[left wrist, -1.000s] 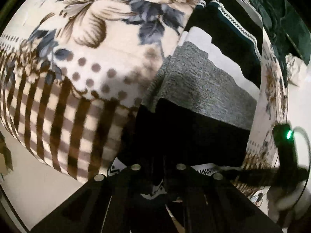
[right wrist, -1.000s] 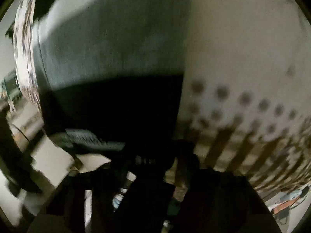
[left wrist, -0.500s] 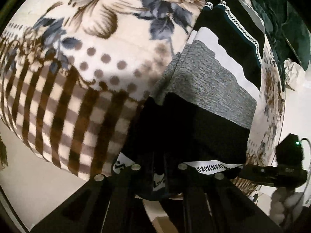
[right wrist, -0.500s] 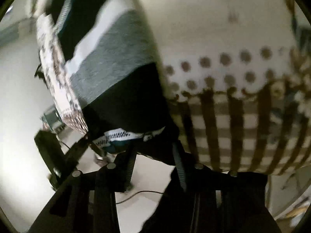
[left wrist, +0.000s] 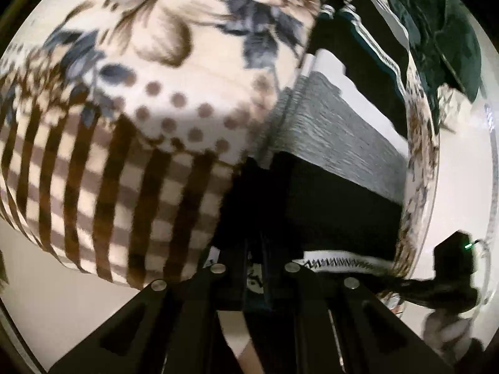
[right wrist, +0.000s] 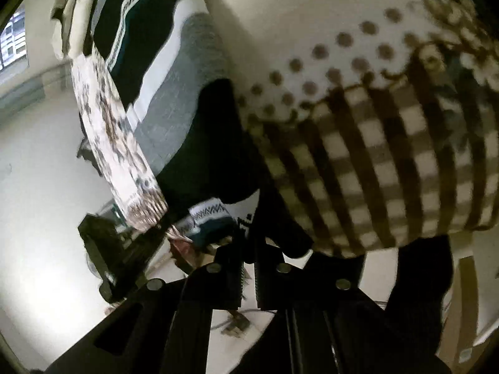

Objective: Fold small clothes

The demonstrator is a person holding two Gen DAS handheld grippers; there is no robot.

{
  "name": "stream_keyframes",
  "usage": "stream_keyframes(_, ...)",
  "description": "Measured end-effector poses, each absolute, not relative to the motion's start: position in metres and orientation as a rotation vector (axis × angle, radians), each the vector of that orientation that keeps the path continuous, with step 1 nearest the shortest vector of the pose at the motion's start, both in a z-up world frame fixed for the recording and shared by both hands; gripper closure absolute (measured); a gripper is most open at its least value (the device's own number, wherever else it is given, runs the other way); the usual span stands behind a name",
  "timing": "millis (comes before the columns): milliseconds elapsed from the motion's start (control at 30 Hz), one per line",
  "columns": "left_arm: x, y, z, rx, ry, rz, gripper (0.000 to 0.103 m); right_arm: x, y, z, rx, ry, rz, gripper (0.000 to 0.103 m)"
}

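Currently we see a striped garment [left wrist: 336, 155] with black, grey and white bands lying on a blanket [left wrist: 131, 143] printed with flowers, dots and brown checks; the blanket covers a raised surface whose kind we cannot tell. The garment occupies the right part of the blanket in the left wrist view and the left part in the right wrist view [right wrist: 174, 99]. Its near black band hangs over the blanket's front edge, and a white hem with a zigzag pattern [left wrist: 336, 263] runs along that band's lower border. The left hand-held gripper [left wrist: 255, 268] has its jaws drawn almost together, with dark fabric of the garment's near edge pinched between them at the hem. The right hand-held gripper [right wrist: 249, 249] has its jaws closed to a narrow slit, and they grip the black fabric of the same near edge, just beside the zigzag hem [right wrist: 209, 212]. Both grippers point steeply downward at the front edge of the blanket. In the left wrist view we note a black device with a small green light [left wrist: 455, 258] at the lower right, beyond the blanket's side. A pale floor [right wrist: 40, 218] shows below and to the left of the blanket in the right wrist view. Both views are blurred, so finer detail of the weave cannot be told.
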State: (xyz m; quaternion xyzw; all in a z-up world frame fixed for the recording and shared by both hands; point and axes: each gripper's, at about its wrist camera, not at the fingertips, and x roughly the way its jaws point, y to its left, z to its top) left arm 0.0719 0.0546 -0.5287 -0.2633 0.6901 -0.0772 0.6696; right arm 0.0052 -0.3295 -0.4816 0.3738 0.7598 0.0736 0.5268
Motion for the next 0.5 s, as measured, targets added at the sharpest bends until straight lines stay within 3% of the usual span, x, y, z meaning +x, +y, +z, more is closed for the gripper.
stream_keyframes(67,0.071,0.057,-0.532,-0.625,1.561,-0.217,0.095,0.003,-0.331,-0.488,0.678,1.857,0.109,0.098)
stream_keyframes(167,0.066,0.058,-0.525,-0.655,1.56,-0.255,0.088,-0.001,-0.325,-0.501,0.812,1.858,0.075,0.095)
stream_keyframes(200,0.064,0.057,-0.522,-0.675,1.551,-0.276,0.077,0.001,-0.328,-0.499,0.855,1.854,0.075,0.091)
stream_keyframes(233,0.061,0.056,-0.52,-0.694,1.542,-0.298,0.059,0.001,-0.331,-0.496,0.89,1.853,0.071,0.085)
stream_keyframes(300,0.059,0.05,-0.525,-0.707,1.549,-0.32,0.04,0.003,-0.342,-0.492,0.961,1.824,0.081,0.063)
stream_keyframes(333,0.06,0.045,-0.529,-0.7,1.565,-0.318,0.04,0.003,-0.348,-0.491,0.984,1.803,0.074,0.046)
stream_keyframes(367,0.061,0.039,-0.537,-0.684,1.589,-0.316,0.04,0.003,-0.35,-0.491,1.0,1.79,0.06,0.039)
stream_keyframes(433,0.065,0.027,-0.548,-0.623,1.617,-0.304,0.043,-0.006,-0.359,-0.497,1.044,1.811,0.031,0.039)
stream_keyframes(467,0.066,0.021,-0.55,-0.571,1.61,-0.279,0.053,-0.011,-0.363,-0.502,1.057,1.827,0.018,0.039)
stream_keyframes(500,0.066,0.018,-0.549,-0.547,1.593,-0.27,0.092,-0.015,-0.364,-0.511,1.077,1.832,0.003,0.039)
